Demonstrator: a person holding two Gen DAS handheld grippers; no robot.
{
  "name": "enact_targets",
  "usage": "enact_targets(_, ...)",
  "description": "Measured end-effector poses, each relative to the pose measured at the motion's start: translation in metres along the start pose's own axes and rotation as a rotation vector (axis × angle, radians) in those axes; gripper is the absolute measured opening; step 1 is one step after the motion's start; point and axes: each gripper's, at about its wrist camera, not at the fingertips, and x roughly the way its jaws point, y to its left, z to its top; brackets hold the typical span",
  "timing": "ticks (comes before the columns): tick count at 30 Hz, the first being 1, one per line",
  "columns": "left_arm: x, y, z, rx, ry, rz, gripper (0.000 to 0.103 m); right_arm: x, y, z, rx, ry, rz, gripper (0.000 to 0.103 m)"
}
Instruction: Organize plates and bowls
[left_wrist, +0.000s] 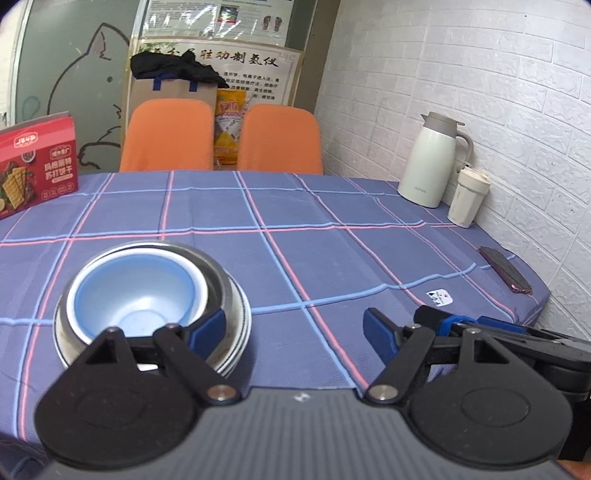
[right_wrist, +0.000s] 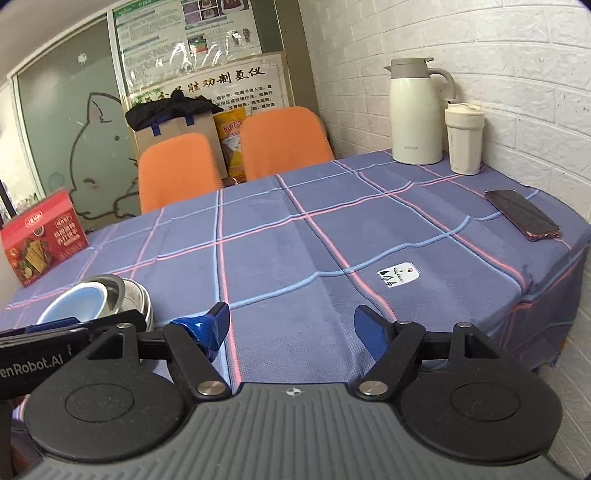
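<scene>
Looking along my left gripper (left_wrist: 293, 338), I see its fingers spread wide with nothing between them. The left blue fingertip (left_wrist: 207, 332) sits in front of the rim of the stacked dishes: a blue bowl (left_wrist: 135, 295) nested in a steel bowl (left_wrist: 221, 273), which rests on a stack of plates (left_wrist: 240, 332). I cannot tell whether that fingertip touches the steel rim or hangs just before it. The stack stands on the checked tablecloth (left_wrist: 295, 229), near the table's front left corner.

My right gripper (right_wrist: 291, 328) is also spread apart and empty, hovering over bare cloth to the right of the stack; from its camera the blue bowl (right_wrist: 74, 304) shows at the far left, partly hidden behind the other tool.

Farther back, a red cracker box (left_wrist: 37, 162) stands at the left edge. A white jug (left_wrist: 432, 162) and a cream cup (left_wrist: 467, 197) stand together by the brick wall on the right, with a phone (right_wrist: 522, 214) lying flat nearer the front. Two orange chairs (left_wrist: 221, 136) sit behind the table.
</scene>
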Motion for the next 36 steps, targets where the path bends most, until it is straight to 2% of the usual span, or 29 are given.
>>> enact_targets(9, -0.012, 0.010, -0.003, -0.013, -0.035, 0.020, 0.076, -0.002, 0.012, -0.003, -0.034, 0.008, 0.024, 0.061)
enact_targets(20, -0.022, 0.025, -0.004, -0.042, -0.048, 0.013, 0.076, -0.010, 0.033, -0.002, -0.100, -0.029, -0.026, 0.062)
enact_targets(26, -0.027, 0.030, -0.022, -0.037, 0.024, 0.028, 0.076, -0.001, 0.033, -0.009, -0.095, 0.067, -0.009, 0.062)
enact_targets(36, -0.022, 0.027, -0.069, -0.032, 0.128, -0.007, 0.076, -0.007, 0.026, -0.051, -0.082, 0.159, 0.014, 0.062)
